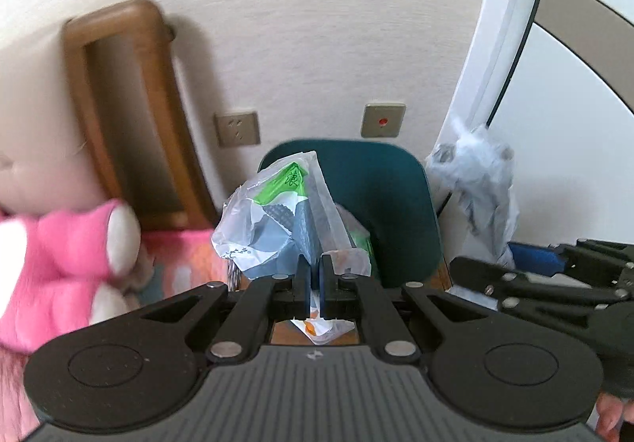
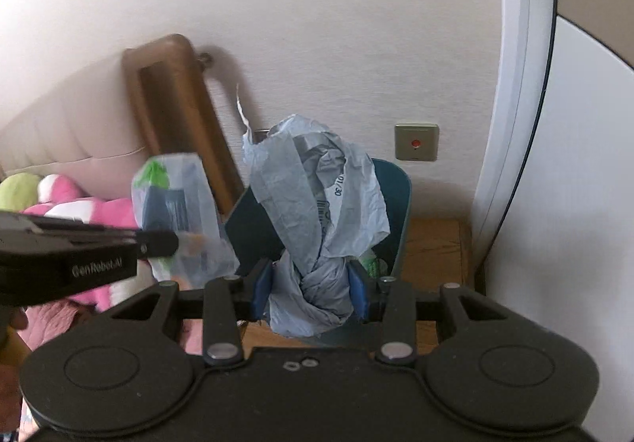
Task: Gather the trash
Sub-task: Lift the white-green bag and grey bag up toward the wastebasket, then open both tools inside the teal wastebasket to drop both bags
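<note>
My left tongs (image 1: 313, 283) pinch the clear wrapper (image 1: 273, 220); right tongs (image 2: 311, 291) clamp the grey bag (image 2: 317, 212). Advise releasing both squarely over the teal bin (image 1: 380, 204).

A bedroom in a home: a wooden headboard (image 1: 130, 105) is leaning against the wall, pink plush toys (image 1: 67, 263) are lying on the bedding, and a wooden nightstand (image 2: 434, 243) is standing alongside.

"GenRobot.AI" on left gripper (image 2: 174, 242); "01/30" on grey bag (image 2: 317, 204)
</note>
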`<state>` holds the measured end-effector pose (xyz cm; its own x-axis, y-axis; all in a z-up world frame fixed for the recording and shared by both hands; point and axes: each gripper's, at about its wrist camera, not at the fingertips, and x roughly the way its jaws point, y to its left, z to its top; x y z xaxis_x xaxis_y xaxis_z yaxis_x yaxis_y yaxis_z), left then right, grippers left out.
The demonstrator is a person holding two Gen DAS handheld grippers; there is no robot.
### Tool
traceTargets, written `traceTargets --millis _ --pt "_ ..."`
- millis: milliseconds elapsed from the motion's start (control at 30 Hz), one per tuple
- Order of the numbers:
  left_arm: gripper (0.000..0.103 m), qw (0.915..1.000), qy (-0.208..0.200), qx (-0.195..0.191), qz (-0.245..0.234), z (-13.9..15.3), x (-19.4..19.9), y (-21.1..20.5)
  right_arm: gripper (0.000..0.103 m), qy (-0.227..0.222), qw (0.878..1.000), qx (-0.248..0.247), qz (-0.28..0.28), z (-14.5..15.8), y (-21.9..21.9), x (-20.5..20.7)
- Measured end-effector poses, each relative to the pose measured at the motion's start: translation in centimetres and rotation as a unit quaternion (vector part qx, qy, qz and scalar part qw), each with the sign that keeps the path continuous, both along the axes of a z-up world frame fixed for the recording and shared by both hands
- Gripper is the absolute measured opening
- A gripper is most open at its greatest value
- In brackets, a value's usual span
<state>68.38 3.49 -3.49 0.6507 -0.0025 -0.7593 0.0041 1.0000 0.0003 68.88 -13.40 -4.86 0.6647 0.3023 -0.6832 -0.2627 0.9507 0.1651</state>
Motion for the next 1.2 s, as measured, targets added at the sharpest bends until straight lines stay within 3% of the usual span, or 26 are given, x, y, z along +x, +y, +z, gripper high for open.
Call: traceTargets --millis 200,500,800,1100,1200 --pt "0.003 0.9992 0.022 0.001 -0.033 -1.1 6.8 0.4 0.039 0.022 0.999 -0.043 -0.011 -2.1 1.8 5.6" --pt "0.003 0.9934 0.095 0.026 -0.059 -7.8 14.2 0.3 0.039 0.093 0.992 -0.086 -0.012 -7.7 4.0 11.5" --pt "0.003 0.9835 0.159 0.030 -0.081 -13.6 17.1 0.2 0.039 0.155 0.983 -0.092 -0.023 -12.2 4.8 14.2" --pt "0.004 0.9766 0.185 0.025 -0.107 -15.8 17.6 -0.5 0.044 0.148 0.981 -0.127 0.005 -13.3 6.1 14.6" --pt "0.008 0.9757 0.186 0.028 -0.112 -15.7 17.7 -0.6 0.052 0.143 0.981 -0.134 0.014 -13.4 6.2 14.7"
